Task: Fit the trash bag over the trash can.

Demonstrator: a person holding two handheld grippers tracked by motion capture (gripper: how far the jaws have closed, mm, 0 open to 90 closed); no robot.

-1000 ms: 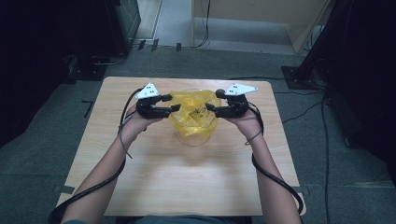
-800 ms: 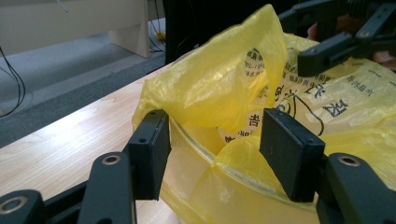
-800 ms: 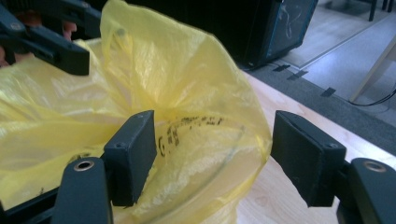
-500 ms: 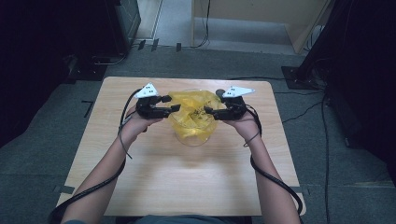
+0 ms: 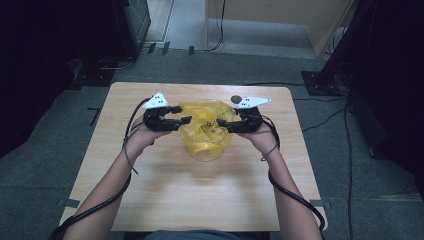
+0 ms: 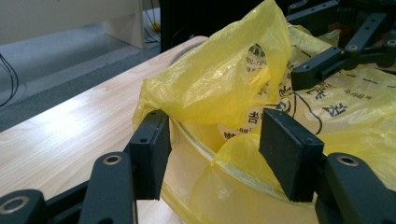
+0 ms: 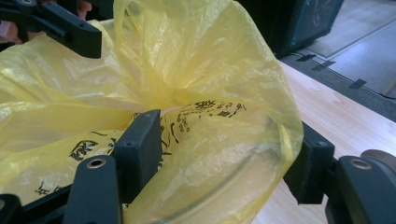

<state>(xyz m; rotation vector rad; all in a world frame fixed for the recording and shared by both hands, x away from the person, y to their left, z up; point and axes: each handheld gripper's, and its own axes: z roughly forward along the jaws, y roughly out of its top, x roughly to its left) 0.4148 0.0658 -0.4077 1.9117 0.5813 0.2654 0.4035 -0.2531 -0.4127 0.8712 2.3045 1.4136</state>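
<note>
A yellow plastic bag [image 5: 205, 127] with black print lines a clear bowl [image 5: 207, 156] on the far middle of the wooden table [image 5: 200, 200]. My left gripper [image 5: 184, 114] is at the bowl's left rim. In the left gripper view its jaws [image 6: 212, 149] stand apart astride the rim and the bag [image 6: 219, 84], one outside and one inside. My right gripper [image 5: 224, 121] is at the right rim. Its jaws [image 7: 224, 158] have just been closing, with a puffed fold of bag [image 7: 187, 60] and the rim between them. Neither pair clamps the film.
A small dark round mark [image 5: 236, 99] lies on the table behind the bowl. Black stands [image 5: 345, 55] and cables [image 5: 330, 117] sit on the grey floor around the table. A wooden cabinet [image 5: 270, 20] stands at the back.
Both hands stay at the bowl's rim. The right gripper's jaws have narrowed slightly around the bag's edge; the bag's folds look much the same.
</note>
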